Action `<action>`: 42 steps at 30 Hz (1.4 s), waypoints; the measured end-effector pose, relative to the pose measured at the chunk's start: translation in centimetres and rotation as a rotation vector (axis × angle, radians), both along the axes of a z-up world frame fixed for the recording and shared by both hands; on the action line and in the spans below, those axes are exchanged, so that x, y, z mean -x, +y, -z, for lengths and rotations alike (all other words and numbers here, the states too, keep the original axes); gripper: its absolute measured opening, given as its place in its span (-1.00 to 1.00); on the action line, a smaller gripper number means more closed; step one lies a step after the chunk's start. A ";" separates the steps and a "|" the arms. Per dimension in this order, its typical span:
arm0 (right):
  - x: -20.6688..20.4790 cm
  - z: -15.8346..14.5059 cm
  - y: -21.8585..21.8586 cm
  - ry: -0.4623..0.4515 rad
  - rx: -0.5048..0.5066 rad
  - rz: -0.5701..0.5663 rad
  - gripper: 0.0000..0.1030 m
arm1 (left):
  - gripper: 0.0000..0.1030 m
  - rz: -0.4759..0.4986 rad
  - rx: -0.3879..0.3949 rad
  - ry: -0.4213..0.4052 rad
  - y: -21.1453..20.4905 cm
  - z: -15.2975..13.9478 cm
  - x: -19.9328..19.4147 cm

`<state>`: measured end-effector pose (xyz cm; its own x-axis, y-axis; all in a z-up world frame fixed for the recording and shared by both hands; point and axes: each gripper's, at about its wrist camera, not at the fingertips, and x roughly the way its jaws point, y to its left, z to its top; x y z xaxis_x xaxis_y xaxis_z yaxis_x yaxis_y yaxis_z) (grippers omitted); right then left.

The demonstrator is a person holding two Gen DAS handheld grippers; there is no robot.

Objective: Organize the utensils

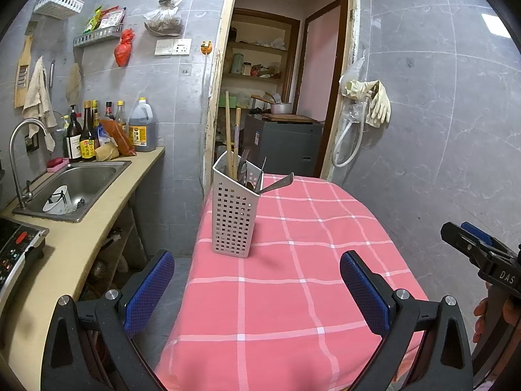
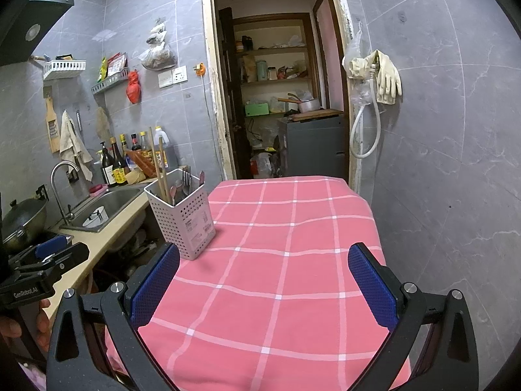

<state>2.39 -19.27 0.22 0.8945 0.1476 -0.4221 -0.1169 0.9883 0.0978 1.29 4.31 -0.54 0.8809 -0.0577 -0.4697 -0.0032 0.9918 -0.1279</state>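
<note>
A pale perforated utensil holder (image 1: 233,215) stands on the pink checked tablecloth (image 1: 293,293) near the table's left edge. It holds wooden chopsticks (image 1: 230,137), dark-handled cutlery and a metal handle leaning right (image 1: 276,184). In the right wrist view the holder (image 2: 184,215) stands at the left with chopsticks, a fork and spoons inside. My left gripper (image 1: 257,280) is open and empty, a short way in front of the holder. My right gripper (image 2: 263,280) is open and empty over the cloth, to the right of the holder.
A counter with a steel sink (image 1: 78,185), a tap and several sauce bottles (image 1: 88,133) runs along the left. A wok (image 2: 22,221) sits on the stove. An open doorway (image 1: 280,97) to a pantry lies behind the table. Rubber gloves (image 1: 374,101) hang on the right wall.
</note>
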 end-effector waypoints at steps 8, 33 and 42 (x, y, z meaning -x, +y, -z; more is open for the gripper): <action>0.0 0.0 0.0 0.000 0.000 0.001 0.97 | 0.99 -0.001 0.001 0.000 -0.1 0.0 0.0; 0.0 0.0 0.5 0.004 0.000 -0.005 0.97 | 0.99 0.001 0.000 -0.003 -0.4 -0.1 -0.1; 0.0 0.0 0.5 0.004 0.000 -0.005 0.97 | 0.99 0.001 -0.002 -0.003 -0.6 -0.2 -0.1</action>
